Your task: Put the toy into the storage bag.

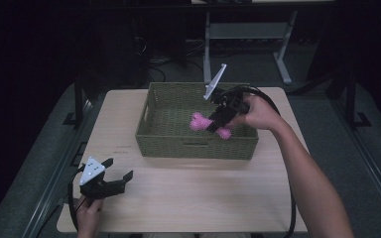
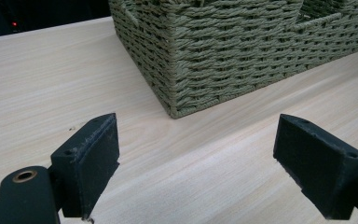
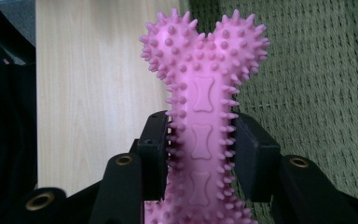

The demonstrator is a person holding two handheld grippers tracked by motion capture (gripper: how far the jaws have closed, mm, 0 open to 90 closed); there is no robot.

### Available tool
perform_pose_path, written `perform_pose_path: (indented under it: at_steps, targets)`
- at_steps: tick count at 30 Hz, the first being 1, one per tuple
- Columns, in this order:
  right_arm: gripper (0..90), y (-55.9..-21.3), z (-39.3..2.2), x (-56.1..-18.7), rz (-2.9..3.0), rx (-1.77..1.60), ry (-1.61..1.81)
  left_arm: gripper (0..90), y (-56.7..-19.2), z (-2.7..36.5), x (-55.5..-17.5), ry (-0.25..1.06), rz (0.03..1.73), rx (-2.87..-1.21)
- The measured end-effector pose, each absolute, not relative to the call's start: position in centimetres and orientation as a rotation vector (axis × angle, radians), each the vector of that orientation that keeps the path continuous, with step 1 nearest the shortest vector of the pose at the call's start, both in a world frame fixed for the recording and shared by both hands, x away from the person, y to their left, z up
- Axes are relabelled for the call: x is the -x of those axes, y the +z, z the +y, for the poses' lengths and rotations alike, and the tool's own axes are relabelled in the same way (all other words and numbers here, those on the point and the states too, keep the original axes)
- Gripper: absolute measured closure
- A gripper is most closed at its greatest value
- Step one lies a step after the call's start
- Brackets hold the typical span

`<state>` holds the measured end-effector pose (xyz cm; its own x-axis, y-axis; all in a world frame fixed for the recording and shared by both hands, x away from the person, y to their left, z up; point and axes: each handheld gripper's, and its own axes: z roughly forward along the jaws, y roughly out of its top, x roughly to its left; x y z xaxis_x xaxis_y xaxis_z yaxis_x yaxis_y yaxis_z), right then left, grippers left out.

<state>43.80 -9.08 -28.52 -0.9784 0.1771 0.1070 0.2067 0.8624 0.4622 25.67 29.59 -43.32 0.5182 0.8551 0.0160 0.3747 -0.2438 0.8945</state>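
Bench (image 1: pixel 188 198): pale wood-grain top, bare at the near edge; small reddish marking near the basket's front left corner, too small to read. Left hand-held gripper (image 1: pixel 118 168) rests low at the near left corner, jaws spread wide with nothing between them, aimed at the basket corner. Green woven basket (image 1: pixel 196 146) sits mid-bench toward the far side. Right hand-held gripper (image 1: pixel 217 119), forearm reaching in from the right, tilts down over the basket interior, jaws clamped on the shaft of a pink spiky bone toy (image 1: pixel 201 124) held above the basket floor. Beyond: dark room, grey floor, metal table legs.
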Motion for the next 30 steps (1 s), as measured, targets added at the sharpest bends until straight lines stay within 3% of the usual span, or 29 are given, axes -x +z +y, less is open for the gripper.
perform_pose_path:
  at_steps: [30]
  targets:
    - [58.4,-31.7,-9.8,-48.3,-2.932,0.469,-0.696,13.8,-43.5,29.5,-25.9,0.650,1.020,-1.846]
